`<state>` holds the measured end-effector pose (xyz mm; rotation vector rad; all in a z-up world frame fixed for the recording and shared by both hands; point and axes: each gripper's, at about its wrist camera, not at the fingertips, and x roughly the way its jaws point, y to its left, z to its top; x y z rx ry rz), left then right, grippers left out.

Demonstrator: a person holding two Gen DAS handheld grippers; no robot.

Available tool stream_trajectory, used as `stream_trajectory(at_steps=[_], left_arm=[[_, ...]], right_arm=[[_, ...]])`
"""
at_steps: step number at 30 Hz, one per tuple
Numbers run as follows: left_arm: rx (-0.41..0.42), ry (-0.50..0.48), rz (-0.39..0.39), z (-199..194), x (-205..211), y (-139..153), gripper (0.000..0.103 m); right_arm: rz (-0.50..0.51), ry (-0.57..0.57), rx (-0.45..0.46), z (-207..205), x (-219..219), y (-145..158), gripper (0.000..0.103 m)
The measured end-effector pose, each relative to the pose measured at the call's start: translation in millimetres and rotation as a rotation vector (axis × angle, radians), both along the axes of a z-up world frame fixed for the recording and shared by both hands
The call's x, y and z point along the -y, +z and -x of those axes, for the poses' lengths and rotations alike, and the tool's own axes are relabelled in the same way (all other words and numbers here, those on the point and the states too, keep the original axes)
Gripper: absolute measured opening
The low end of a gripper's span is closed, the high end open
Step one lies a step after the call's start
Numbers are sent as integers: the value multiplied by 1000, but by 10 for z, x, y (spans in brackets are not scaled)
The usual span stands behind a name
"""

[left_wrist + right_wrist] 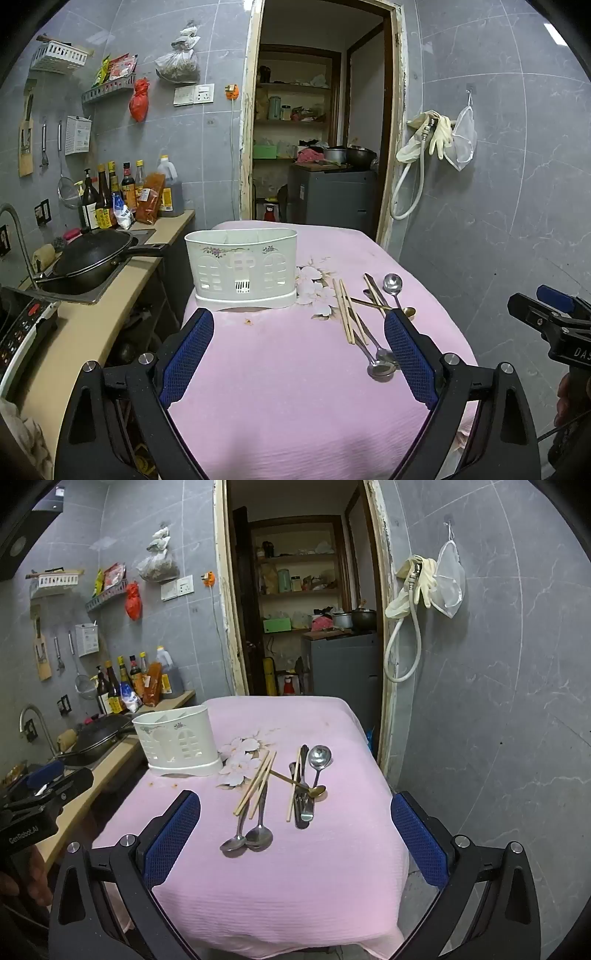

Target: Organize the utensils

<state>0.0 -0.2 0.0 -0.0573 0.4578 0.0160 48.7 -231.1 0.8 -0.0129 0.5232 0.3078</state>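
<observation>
Both claws hang over the pink tablecloth [295,886], jaws wide apart and holding nothing: left gripper [299,354], right gripper [295,834]. The white utensil holder [177,744] stands left of centre in the right view; spoons [255,834], chopsticks [258,782] and other cutlery lie loose at centre frame

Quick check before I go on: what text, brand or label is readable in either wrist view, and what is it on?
"GenRobot.AI": white lettering on the black body of the left gripper, seen in the right wrist view.
"DAS": cut off by the frame edge, on the black body of the right gripper, seen in the left wrist view.
Labels on the sauce bottles, the hanging wall card and the stove panel: too small or blurred to read.
</observation>
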Motion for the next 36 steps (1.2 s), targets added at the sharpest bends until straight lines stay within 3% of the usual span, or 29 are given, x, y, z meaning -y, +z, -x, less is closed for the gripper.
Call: stream_trajectory(at_steps=[36], left_arm=[[1,0,7,1,-1,0,90]], right_arm=[[3,-1,2,-14,-16,-13,103]])
